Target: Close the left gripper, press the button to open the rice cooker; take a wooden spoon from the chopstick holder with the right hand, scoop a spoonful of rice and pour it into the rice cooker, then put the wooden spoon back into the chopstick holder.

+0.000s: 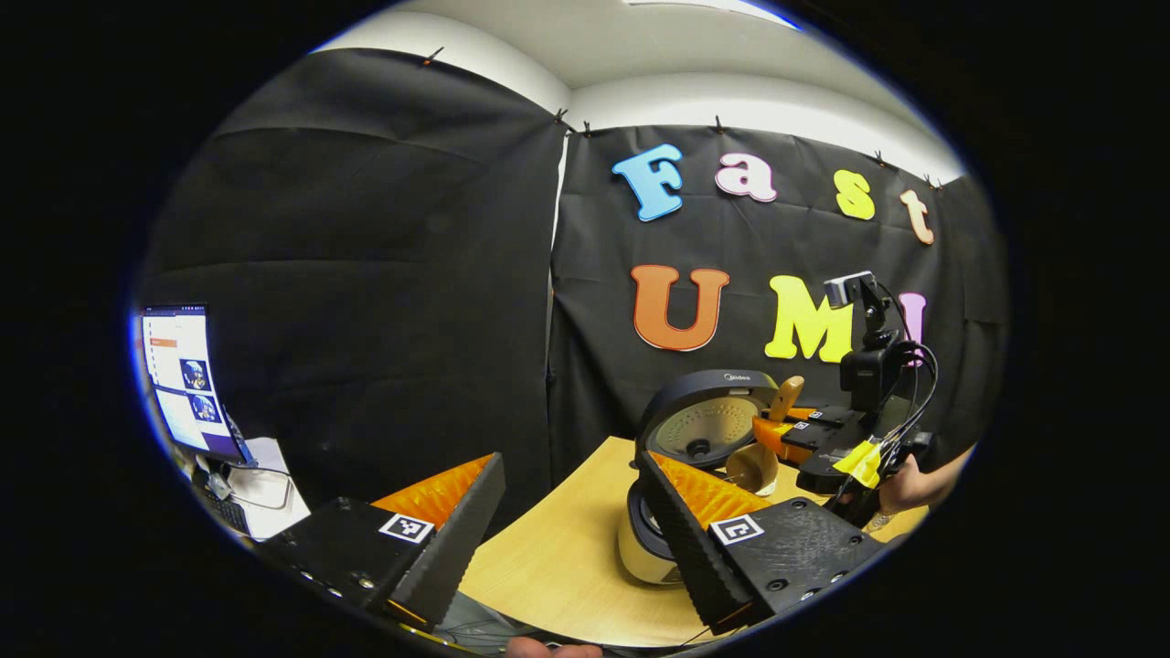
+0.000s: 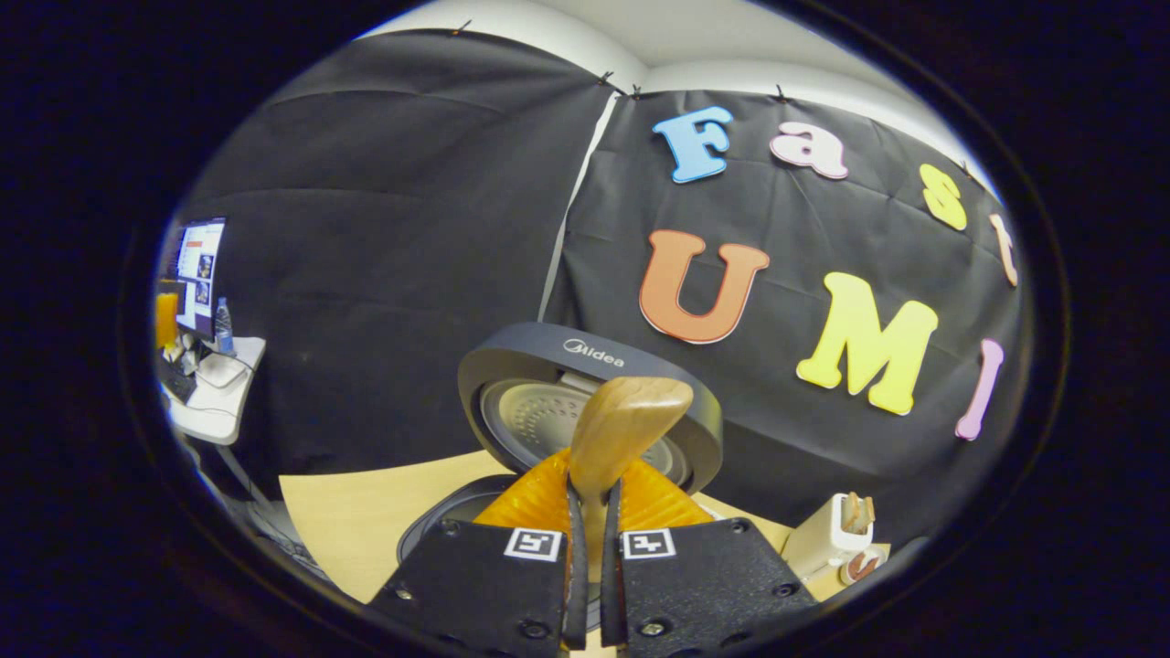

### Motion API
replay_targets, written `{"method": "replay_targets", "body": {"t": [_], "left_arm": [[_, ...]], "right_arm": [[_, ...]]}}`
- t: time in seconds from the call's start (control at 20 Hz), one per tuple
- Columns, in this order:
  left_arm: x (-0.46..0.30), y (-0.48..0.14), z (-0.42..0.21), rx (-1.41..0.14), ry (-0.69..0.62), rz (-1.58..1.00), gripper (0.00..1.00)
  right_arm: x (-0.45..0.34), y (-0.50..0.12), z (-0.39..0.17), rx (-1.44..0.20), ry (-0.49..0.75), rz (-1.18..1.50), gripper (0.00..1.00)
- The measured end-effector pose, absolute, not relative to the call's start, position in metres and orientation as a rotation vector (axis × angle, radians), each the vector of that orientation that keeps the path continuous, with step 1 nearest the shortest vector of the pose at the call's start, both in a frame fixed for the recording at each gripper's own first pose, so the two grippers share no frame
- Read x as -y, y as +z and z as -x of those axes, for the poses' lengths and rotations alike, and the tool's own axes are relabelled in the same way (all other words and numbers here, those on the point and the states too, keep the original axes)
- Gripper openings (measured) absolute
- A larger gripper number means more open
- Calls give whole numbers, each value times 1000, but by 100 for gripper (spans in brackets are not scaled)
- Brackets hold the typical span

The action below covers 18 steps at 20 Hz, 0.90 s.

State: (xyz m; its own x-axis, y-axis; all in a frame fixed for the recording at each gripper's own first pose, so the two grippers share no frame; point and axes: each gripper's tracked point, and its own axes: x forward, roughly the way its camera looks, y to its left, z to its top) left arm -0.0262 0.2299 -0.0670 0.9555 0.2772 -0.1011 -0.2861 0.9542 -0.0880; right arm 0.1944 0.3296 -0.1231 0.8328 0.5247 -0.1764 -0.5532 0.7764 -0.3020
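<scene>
Clamped between both fingers of my right gripper (image 2: 591, 512), the wooden spoon (image 2: 622, 429) stands handle-up in front of the rice cooker (image 2: 585, 366), whose lid is raised. From my left gripper (image 1: 571, 521), jaws wide apart and holding nothing, I see the spoon's bowl hanging at the cooker's mouth. It looks light, stiff and smooth, so I judge a firm hold on the handle best, lest it twist while tipping. White chopstick holder (image 2: 827, 539) waits at right

The rice cooker (image 2: 585, 402) pot's contents are hidden behind the claw.
</scene>
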Motion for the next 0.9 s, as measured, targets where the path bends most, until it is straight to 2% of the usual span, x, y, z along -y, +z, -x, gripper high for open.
{"method": "replay_targets", "body": {"t": [0.25, 0.5, 0.7, 0.9], "left_arm": [[-232, -66, 26, -89, 316, 83, 95], [-215, -56, 25, -85, 304, 109, 95], [-175, -55, 6, -93, 253, 91, 95], [-132, -52, -14, -97, 185, 90, 95]], "right_arm": [[-300, -97, -183, -110, 552, 210, 11], [-235, -56, -171, -123, 489, 61, 11], [-150, -38, -167, -120, 383, 24, 11], [-44, -39, -163, -135, 225, -7, 11]]}}
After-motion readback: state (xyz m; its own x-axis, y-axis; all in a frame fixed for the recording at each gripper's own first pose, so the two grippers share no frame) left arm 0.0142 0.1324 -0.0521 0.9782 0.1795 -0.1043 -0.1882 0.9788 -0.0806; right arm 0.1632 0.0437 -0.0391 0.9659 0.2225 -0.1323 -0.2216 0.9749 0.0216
